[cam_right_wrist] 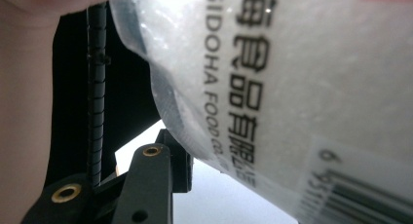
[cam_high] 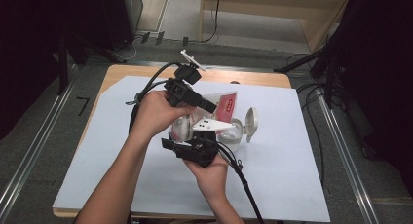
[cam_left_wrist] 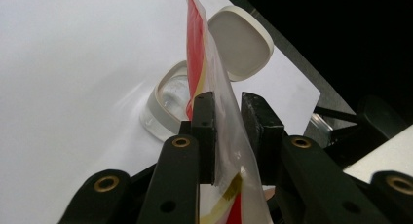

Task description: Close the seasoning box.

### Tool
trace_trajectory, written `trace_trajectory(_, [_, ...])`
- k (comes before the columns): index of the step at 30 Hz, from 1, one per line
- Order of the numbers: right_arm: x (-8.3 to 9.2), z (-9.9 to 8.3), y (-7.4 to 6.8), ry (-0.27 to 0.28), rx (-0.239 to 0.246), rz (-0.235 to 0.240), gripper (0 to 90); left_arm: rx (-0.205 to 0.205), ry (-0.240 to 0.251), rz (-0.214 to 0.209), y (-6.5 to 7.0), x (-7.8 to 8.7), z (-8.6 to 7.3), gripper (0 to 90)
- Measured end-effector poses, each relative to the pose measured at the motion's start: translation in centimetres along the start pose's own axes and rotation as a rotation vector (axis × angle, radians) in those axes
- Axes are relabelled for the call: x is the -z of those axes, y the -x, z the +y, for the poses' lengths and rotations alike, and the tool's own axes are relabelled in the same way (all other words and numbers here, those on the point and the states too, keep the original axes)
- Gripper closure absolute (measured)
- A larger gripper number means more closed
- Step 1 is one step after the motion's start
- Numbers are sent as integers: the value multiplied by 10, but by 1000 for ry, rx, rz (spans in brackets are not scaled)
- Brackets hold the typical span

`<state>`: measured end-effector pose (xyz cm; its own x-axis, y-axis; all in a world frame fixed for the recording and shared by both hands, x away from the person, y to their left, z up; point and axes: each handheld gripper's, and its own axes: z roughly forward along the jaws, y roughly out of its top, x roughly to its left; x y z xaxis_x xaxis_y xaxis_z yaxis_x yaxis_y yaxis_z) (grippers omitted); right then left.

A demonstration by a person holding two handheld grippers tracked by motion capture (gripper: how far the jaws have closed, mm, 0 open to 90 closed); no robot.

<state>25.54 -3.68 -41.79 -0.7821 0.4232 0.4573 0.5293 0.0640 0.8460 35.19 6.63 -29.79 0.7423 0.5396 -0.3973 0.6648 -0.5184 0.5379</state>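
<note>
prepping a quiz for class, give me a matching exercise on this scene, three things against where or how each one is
Things:
1. plastic bag
2. hinged lid
3. clear jar

States:
A. standing on the white table sheet, mouth uncovered
B. flipped open, standing up beside the jar's mouth
C. hanging between the left gripper's jaws

Pairs: 1-C, 2-B, 3-A

White-covered table (cam_high: 292, 175) on grey floor (cam_high: 44, 151)
</note>
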Motion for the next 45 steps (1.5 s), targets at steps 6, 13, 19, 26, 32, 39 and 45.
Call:
trace_trajectory(6, [2,0,0,-15,11,-15,629,-20,21,-18,0,-1,-4,757])
trace_trajectory(13, [1,-1,-1,-19,18,-29,630,-23,43,-8,-1,-2,-6,777])
trace_trajectory(19, [1,-2,-2,-14,15,-26,630,-18,43,17,1,-2,-7,810])
trace_trajectory(26, [1,-3,-3,-10,15,-27,629,-6,53,25,3,-1,-9,818])
trace_trajectory(32, [0,-4,-3,-13,22,-31,629,-14,66,36,4,-1,-11,817])
trace_trajectory(39, [-1,-2,-1,-18,27,-30,621,-21,84,59,4,1,-11,823])
trace_trajectory(45, [-2,-2,-4,-25,40,-45,629,-19,89,72,7,2,-13,827])
